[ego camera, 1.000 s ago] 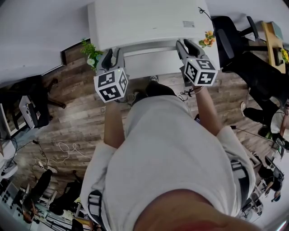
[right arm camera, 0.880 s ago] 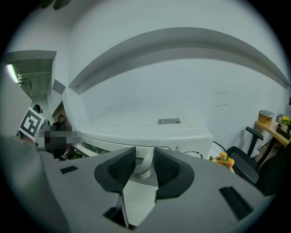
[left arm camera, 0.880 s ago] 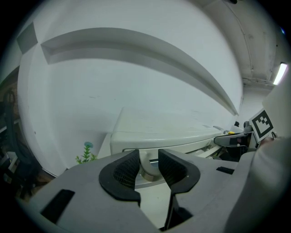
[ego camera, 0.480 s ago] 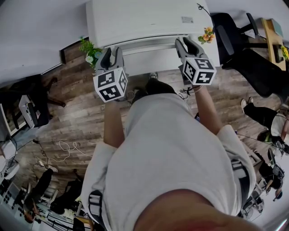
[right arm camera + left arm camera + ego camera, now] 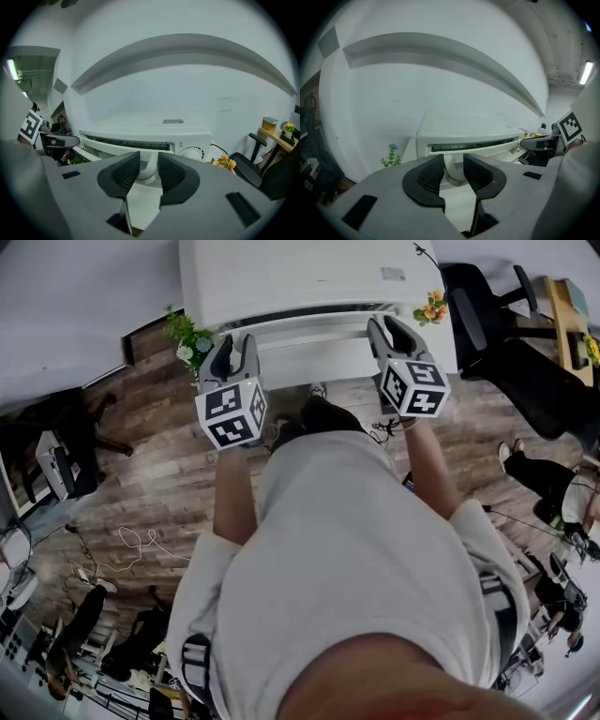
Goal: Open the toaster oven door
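At the toaster oven [image 5: 300, 277] front, you hold its door handle [image 5: 453, 171] twice.
Your left gripper [image 5: 234, 345] and right gripper [image 5: 392, 332] each clamp a handle end; the door [image 5: 323, 362] stands slightly ajar.

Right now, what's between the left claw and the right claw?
The door handle, nothing else. The head view shows it spanning from left claw to right claw, each shut on one end.

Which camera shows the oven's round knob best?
The right gripper view: the knob faces it. The head view sees the oven only from above; the left gripper view doesn't show the knob clearly.
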`<move>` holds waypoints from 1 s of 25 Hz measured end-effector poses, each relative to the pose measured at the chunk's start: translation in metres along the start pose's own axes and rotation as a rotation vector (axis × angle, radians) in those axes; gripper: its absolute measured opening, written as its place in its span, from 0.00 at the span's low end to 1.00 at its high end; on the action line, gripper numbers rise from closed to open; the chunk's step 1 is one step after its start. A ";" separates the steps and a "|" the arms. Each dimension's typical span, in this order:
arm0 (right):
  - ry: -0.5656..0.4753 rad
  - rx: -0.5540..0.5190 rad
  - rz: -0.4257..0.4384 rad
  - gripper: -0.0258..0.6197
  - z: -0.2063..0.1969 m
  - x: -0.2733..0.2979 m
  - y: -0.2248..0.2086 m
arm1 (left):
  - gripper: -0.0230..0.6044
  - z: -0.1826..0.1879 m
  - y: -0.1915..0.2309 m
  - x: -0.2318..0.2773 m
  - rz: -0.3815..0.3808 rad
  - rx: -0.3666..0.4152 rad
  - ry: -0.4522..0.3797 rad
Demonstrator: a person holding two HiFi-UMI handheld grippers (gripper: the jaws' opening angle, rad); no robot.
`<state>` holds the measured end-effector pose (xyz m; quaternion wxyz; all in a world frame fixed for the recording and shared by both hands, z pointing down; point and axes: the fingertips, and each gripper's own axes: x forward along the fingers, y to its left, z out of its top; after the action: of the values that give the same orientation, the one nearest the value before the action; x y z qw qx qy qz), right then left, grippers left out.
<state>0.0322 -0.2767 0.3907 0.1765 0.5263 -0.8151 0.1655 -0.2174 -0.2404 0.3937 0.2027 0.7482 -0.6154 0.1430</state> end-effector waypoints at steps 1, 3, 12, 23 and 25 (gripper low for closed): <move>0.000 0.001 -0.002 0.22 -0.001 -0.001 0.000 | 0.25 -0.001 0.000 -0.001 -0.002 0.001 0.001; -0.002 0.002 -0.007 0.22 -0.002 -0.002 0.001 | 0.25 -0.002 0.000 -0.002 -0.006 0.004 0.004; -0.008 0.006 -0.028 0.22 -0.009 -0.009 0.004 | 0.25 -0.010 -0.001 -0.009 -0.016 0.008 0.008; -0.014 0.017 -0.061 0.21 -0.022 -0.020 0.003 | 0.25 -0.022 -0.008 -0.017 -0.044 0.010 0.021; -0.014 0.020 -0.068 0.21 -0.025 -0.022 0.004 | 0.25 -0.025 -0.008 -0.019 -0.051 0.012 0.025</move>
<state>0.0395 -0.2458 0.4020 0.1710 0.5568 -0.7962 0.1638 -0.2121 -0.2108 0.4059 0.2095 0.7631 -0.5926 0.1507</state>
